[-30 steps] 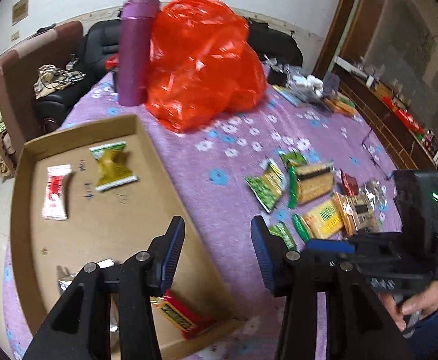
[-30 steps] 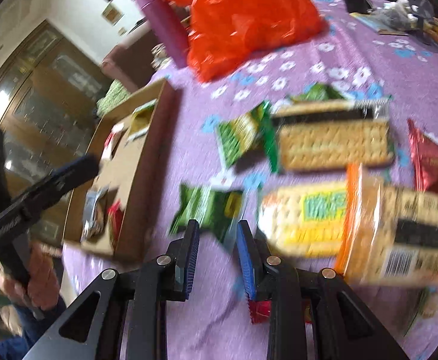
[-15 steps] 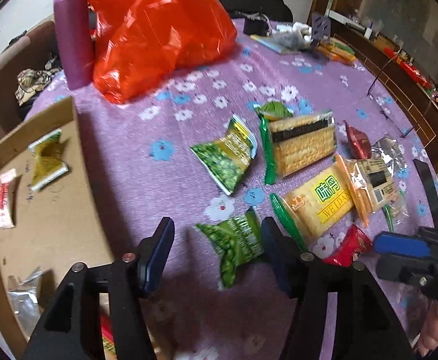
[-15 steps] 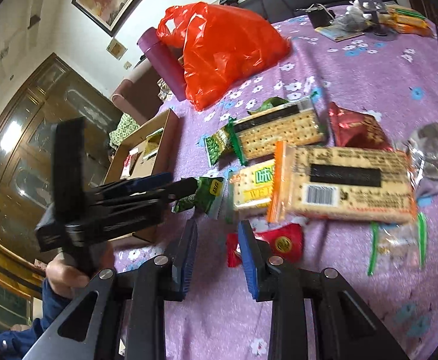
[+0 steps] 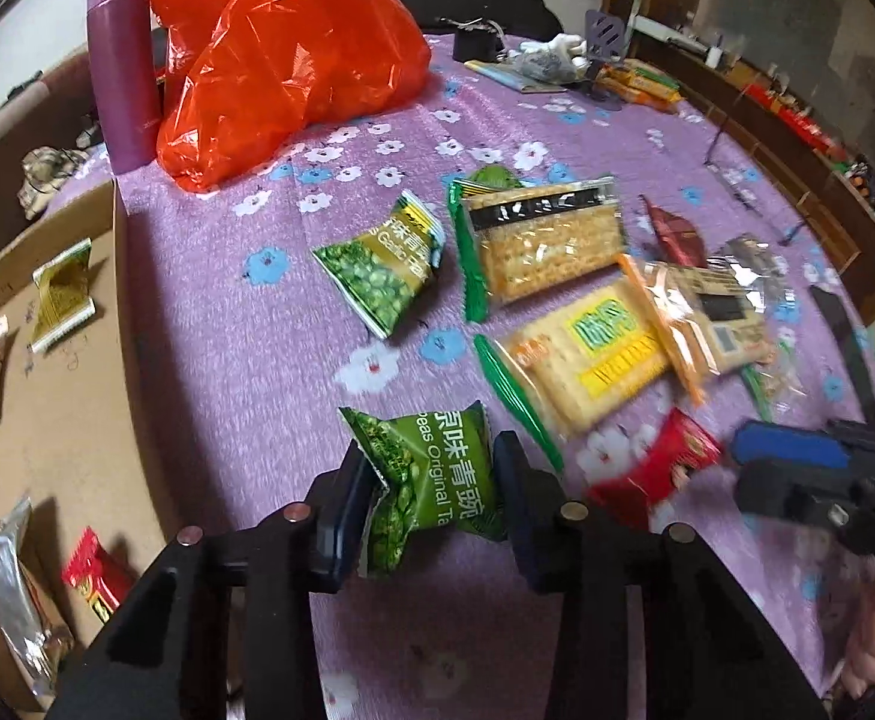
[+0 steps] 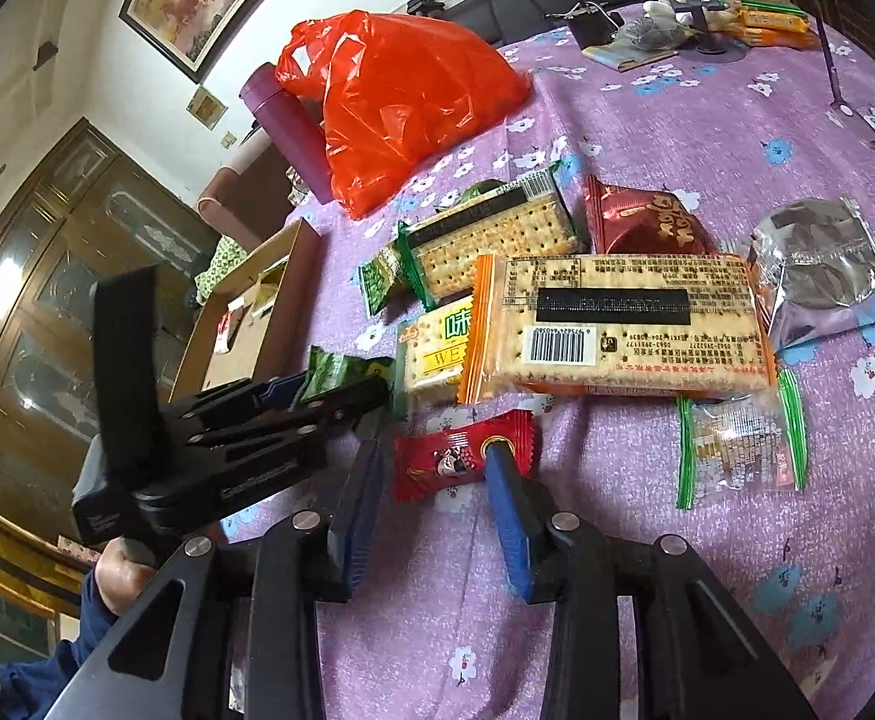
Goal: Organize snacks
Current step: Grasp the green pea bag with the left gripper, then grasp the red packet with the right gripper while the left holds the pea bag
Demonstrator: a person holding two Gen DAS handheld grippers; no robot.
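Note:
Snack packs lie on a purple flowered tablecloth. My left gripper is open with its jaws on both sides of a green pea packet, which lies on the cloth. My right gripper is open around a small red snack packet, which also shows in the left wrist view. A cardboard box at the left holds several small snacks. A second green pea packet and cracker packs lie further out.
A red plastic bag and a purple bottle stand at the back left. An orange-edged cracker pack, a dark red packet, a silver pouch and a small clear bag lie right. Clutter sits at the far edge.
My left gripper moved right from over the box and down onto the green pea packet. My right gripper opened wider and closed in on the red packet.

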